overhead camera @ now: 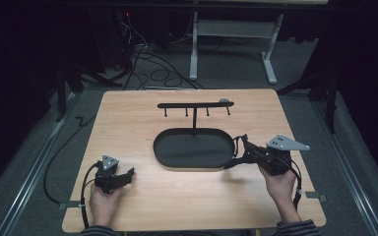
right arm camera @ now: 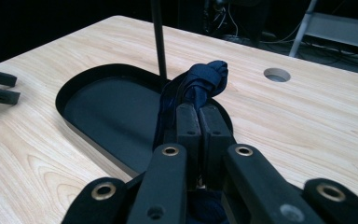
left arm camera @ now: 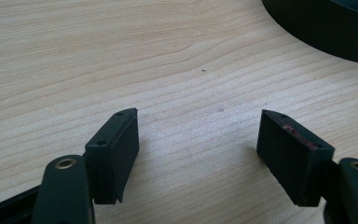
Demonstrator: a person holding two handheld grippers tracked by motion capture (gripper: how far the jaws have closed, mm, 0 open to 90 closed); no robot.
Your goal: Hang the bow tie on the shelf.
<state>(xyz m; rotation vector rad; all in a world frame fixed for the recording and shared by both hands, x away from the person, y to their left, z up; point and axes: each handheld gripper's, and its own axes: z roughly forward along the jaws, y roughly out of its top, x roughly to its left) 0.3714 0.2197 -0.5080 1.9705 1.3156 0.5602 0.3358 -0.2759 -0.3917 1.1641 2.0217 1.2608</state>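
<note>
While no writing reads, right gripper pinching dark blue cloth; left gripper wide.

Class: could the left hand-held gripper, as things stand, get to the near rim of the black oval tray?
Probably yes. The left hand-held gripper is open and holds nothing, and bare table lies between it and the tray. The right hand-held gripper, shut on dark cloth, is at the tray's far side.

The right gripper hides most of the dark blue cloth beside the black tray, whose far rim the upper edge of the left gripper view cuts off.
</note>
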